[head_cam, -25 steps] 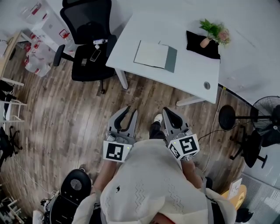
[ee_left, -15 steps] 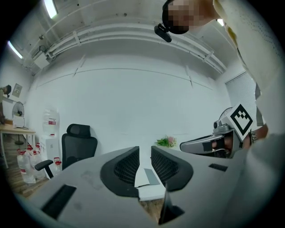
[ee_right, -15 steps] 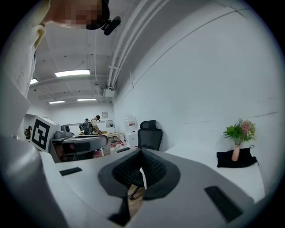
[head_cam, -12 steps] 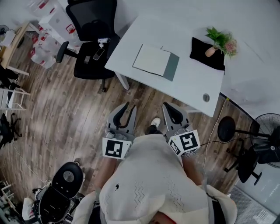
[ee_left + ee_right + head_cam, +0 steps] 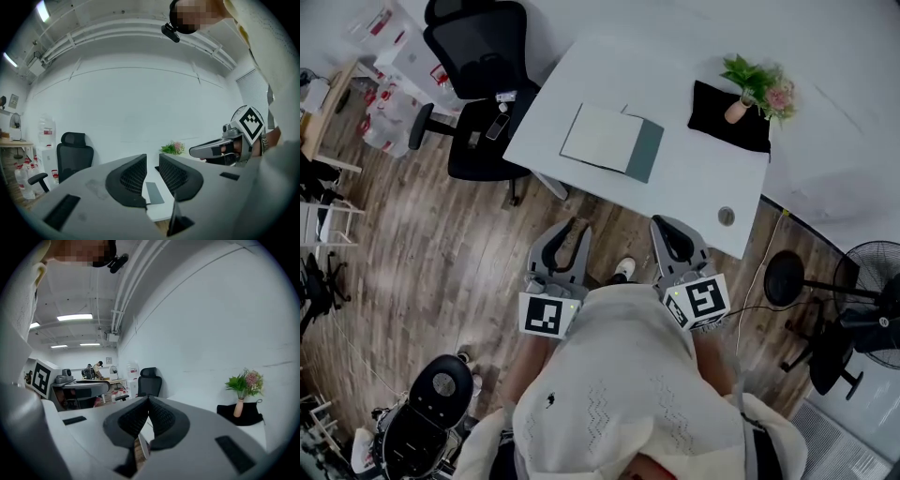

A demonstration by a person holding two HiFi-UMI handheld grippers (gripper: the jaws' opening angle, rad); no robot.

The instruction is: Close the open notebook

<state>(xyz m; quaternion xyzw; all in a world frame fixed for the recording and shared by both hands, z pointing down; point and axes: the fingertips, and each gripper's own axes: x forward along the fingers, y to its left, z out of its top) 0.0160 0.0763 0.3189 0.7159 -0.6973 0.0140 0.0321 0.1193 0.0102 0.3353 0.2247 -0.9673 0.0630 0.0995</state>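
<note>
The open notebook [image 5: 609, 141] lies flat on the white table [image 5: 694, 178], white page to the left and grey-green cover to the right. Both grippers hang over the wooden floor, short of the table's near edge and well apart from the notebook. My left gripper [image 5: 575, 231] is open, with a narrow gap between its jaws and nothing in it. In the left gripper view, the left gripper [image 5: 152, 161] frames the notebook's grey cover [image 5: 153, 192]. My right gripper [image 5: 662, 227] is shut and empty, and in the right gripper view the right gripper [image 5: 148, 399] has its jaws meeting at the tip.
A black office chair [image 5: 478, 56] with a phone on its seat stands left of the table. A vase of plants [image 5: 752, 80] sits on a black cloth [image 5: 727, 122] at the table's right. A floor fan [image 5: 867, 258] stands at the right, and a round black stool [image 5: 441, 384] sits at the lower left.
The table and notebook have shifted closer to the grippers and a little leftward in the head view. Both grippers keep their pose in front of the person.
</note>
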